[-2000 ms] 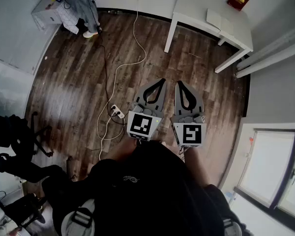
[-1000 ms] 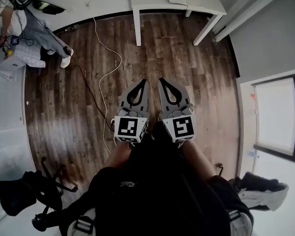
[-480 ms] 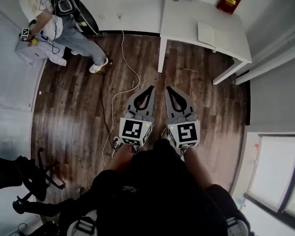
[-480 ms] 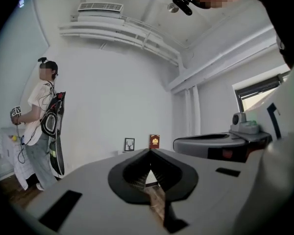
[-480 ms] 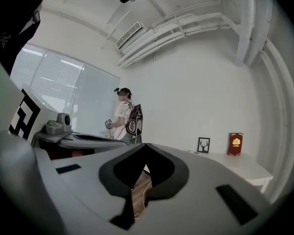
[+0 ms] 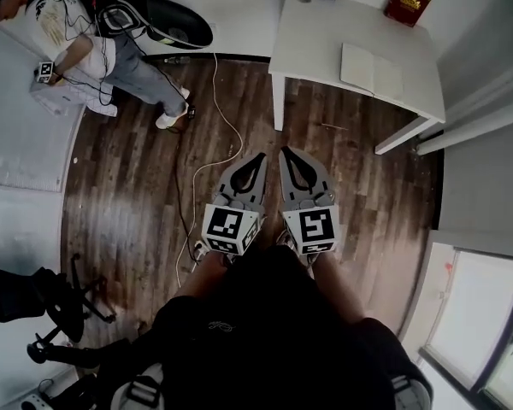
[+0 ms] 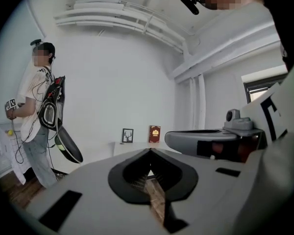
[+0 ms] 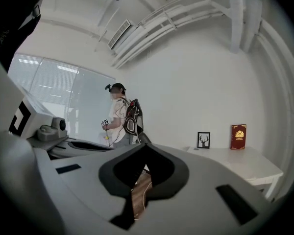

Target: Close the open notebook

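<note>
L claw (image 6: pixel 262 155), R claw (image 6: pixel 284 150) closed; notebook (image 6: pixel 372 69) lies open.

the notebook (image 6: pixel 372 71) pages and red book (image 6: pixel 408 1) cover are too small to read.

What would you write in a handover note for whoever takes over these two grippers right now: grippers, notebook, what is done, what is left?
Left gripper: shut, empty.
Right gripper: shut, empty, close beside the left.
Notebook: lies open on the white table, ahead of both grippers, untouched.
Done: nothing on the notebook yet.
Left: step up to the table, fold one half over, leave it closed.
</note>
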Demonstrator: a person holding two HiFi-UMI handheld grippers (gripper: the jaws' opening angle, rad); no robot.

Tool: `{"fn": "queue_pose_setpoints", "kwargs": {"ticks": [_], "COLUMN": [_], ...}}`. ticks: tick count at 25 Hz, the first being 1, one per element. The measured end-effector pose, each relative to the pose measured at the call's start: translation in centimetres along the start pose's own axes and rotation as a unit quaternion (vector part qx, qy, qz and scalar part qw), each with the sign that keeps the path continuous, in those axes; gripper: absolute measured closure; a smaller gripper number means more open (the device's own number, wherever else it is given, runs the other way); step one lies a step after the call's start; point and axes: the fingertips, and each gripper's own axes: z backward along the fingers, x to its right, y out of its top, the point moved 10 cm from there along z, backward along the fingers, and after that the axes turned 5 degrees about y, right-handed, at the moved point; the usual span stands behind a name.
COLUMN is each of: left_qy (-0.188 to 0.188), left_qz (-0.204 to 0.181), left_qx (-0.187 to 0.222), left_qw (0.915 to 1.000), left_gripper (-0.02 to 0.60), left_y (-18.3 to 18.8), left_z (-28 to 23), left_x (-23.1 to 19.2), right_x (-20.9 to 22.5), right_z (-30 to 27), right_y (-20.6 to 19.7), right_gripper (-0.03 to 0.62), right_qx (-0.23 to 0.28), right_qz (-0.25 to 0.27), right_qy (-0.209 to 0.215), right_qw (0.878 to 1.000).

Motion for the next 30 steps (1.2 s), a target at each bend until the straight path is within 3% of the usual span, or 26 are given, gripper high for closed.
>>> {"fn": "queue_pose_setpoints", "kwargs": {"ticks": [9,19,24,30], "left_qy": [-0.023,-0.084,-0.122,-0.156], "left_qz": [0.010,0.025,0.041,0.065], "left_qx": [-0.029,-0.012,-0.026,-0.048], "left_qw": [0.9993,0.9961,0.9914,0.9844], "left_gripper": [0.580,0.580,0.580,0.580], "left_y": [-1.6,-0.1,1.3,0.3], "left_z": [-5.8,-16.1,-21.3,-24.7], "left_x": [-1.2,-8.9,-12.7,-14.5], "right_x": [3.6,7.8,9.9,10.8], "right_z": [-2.5,-12.4,-18.6,-21.8], "right_y": [-2.5,-1.8,-0.6,-0.6], "right_gripper": [0.572,0.572,0.572,0.572], "right_qx": [-0.021,-0.051,-0.071,-0.103], "right_qz": [-0.011,0.029,0.029,0.037], "right_qy": [-0.024,-0.078,-0.102,-0.126], "right_qw": [0.999,0.995,0.992,0.986]}}
